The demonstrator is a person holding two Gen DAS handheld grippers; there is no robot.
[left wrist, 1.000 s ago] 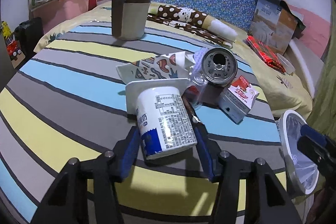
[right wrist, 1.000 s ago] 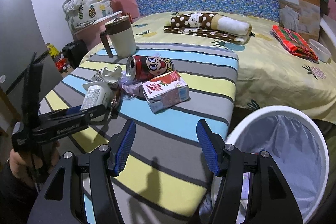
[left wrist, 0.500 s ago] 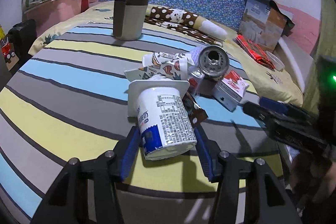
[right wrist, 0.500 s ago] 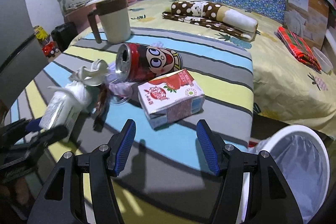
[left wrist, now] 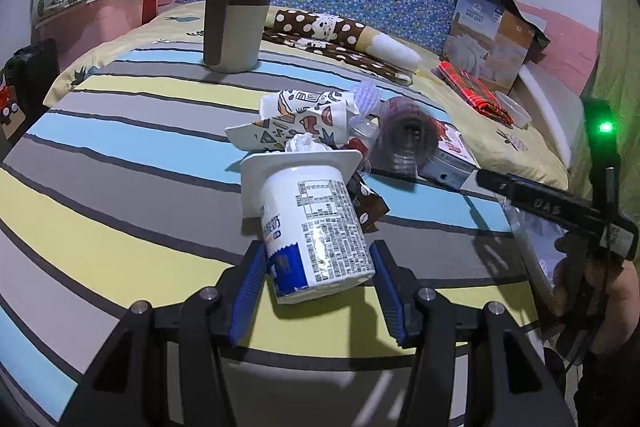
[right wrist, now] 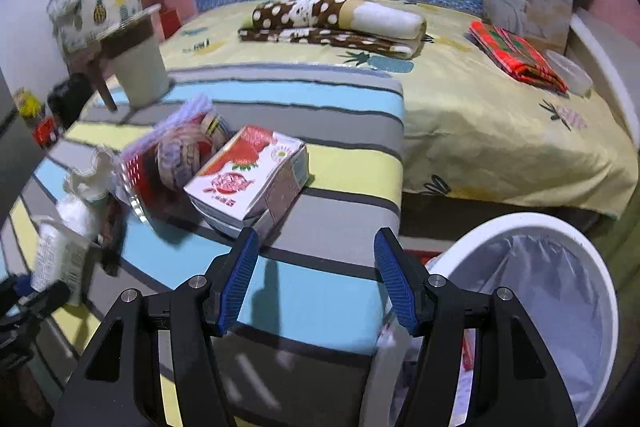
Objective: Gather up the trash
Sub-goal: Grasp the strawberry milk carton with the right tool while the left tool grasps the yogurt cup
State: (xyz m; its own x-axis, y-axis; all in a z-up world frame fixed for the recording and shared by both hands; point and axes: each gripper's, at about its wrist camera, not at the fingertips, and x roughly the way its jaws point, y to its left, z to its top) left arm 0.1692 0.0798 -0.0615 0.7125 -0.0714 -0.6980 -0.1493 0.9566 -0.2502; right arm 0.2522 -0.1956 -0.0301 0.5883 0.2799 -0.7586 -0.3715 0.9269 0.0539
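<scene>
Left wrist view: the left gripper (left wrist: 318,279) points down at the striped table (left wrist: 120,163), and a white yogurt cup (left wrist: 316,227) lies on its side between the blue pads. The left pad sits against the cup wall; the right pad (left wrist: 390,291) shows a thin gap, so a firm hold cannot be confirmed. Behind the cup, at frame centre, lie a crumpled printed wrapper (left wrist: 296,119), a blurred can (left wrist: 404,139) and a brown snack wrapper (left wrist: 366,203). A lidded mug (left wrist: 236,23) stands upright at upper centre-left.

This view alone shows the person's hand (left wrist: 588,267) at lower right, wrapped round the handle of the right gripper, whose black body reaches in toward the pile.

Right wrist view: the right gripper (right wrist: 316,271) stands with jaws wide apart and nothing between them, angled down over the table's near edge. Just beyond its left pad lies a strawberry milk carton (right wrist: 250,175), flat on the stripes, with the can beside it, smeared by motion. Only this view shows the white trash bin (right wrist: 552,227), lined with a bag, at lower right beside the table, below the bed (right wrist: 500,131).
</scene>
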